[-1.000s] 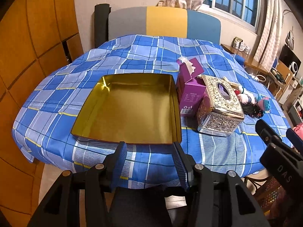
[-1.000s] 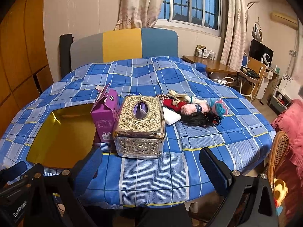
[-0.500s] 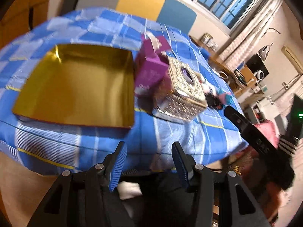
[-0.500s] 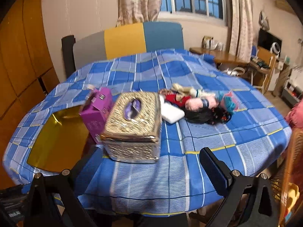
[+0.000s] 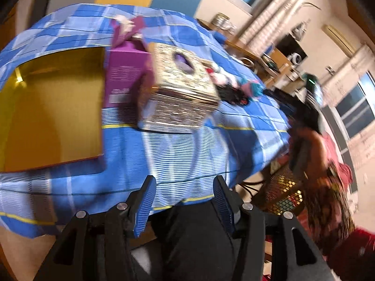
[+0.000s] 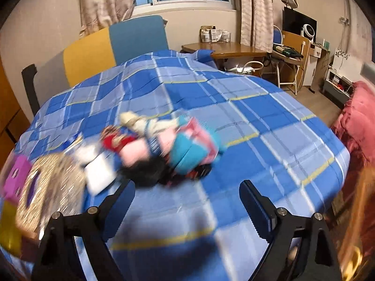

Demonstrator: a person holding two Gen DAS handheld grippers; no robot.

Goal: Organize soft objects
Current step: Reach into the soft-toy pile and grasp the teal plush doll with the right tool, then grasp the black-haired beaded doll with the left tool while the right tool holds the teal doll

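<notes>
My right gripper (image 6: 186, 207) is closing, nothing between the jaws; left gripper (image 5: 185, 201) is opening, also empty. Doll pile (image 6: 164, 147) sits mid-tablecloth (image 6: 257, 121), right of the tissue box (image 6: 51, 187). Probably light and squashy; I'd pinch a torso.

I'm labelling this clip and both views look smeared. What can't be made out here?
- Pile of soft dolls, right wrist view: motion blur; how many cannot be counted.
- Print on the purple carton, left wrist view: blurred, unreadable.
- Gold tray, left wrist view: cut off by the left edge.
- Ornate tissue box, right wrist view: smeared, partly behind the right tool.
</notes>
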